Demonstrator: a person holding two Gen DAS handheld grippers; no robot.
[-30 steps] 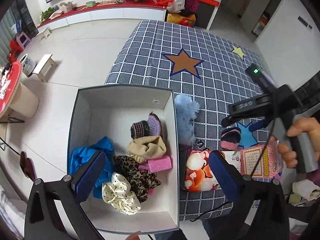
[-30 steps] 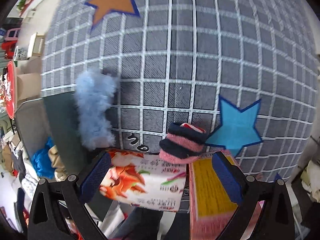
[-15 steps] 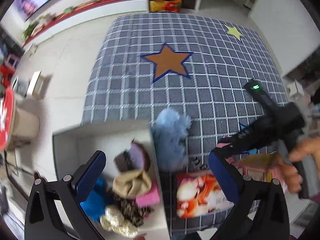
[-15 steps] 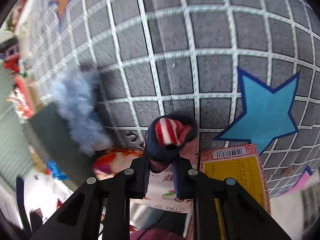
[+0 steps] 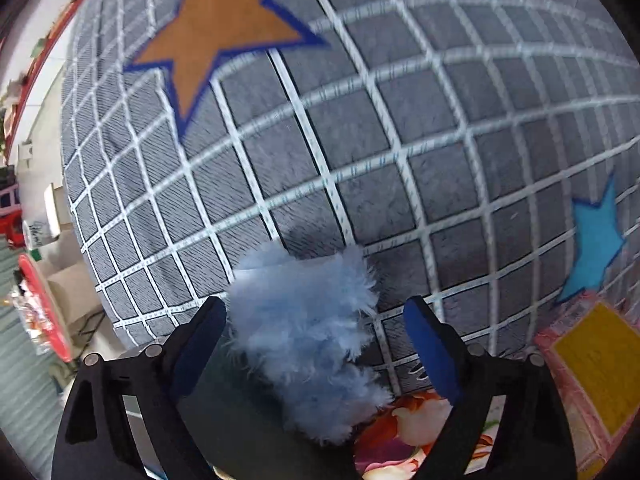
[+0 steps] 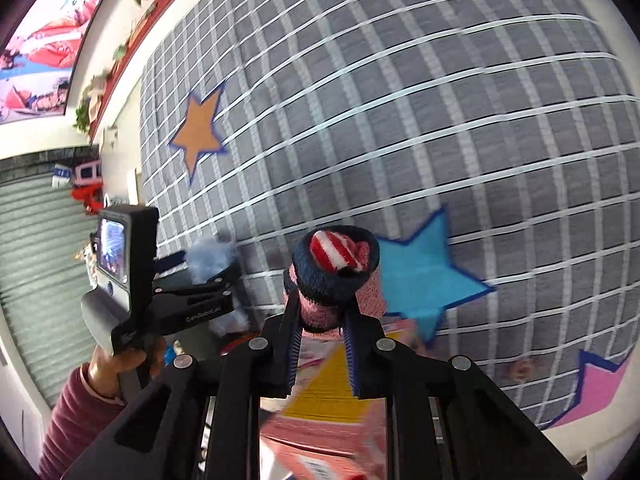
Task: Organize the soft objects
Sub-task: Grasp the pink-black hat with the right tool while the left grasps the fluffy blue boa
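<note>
A fluffy light-blue soft object lies on the grey checked mat at the box's edge. My left gripper is open, its blue pads on either side of the fluff without squeezing it. In the right wrist view my right gripper is shut on a rolled sock with a navy cuff, pink body and red-white stripes, held above the mat. The left gripper and the fluff also show there at the left.
A flowered packet and a pink-yellow packet lie at the mat's near edge. The pink-yellow packet sits below my right gripper. The dark box wall is under the left gripper. Furniture and a shutter stand at far left.
My left gripper dropped down from above the box and now straddles the blue fluff. My right gripper, shut on the sock, lifted it off the packets and tilted up.
</note>
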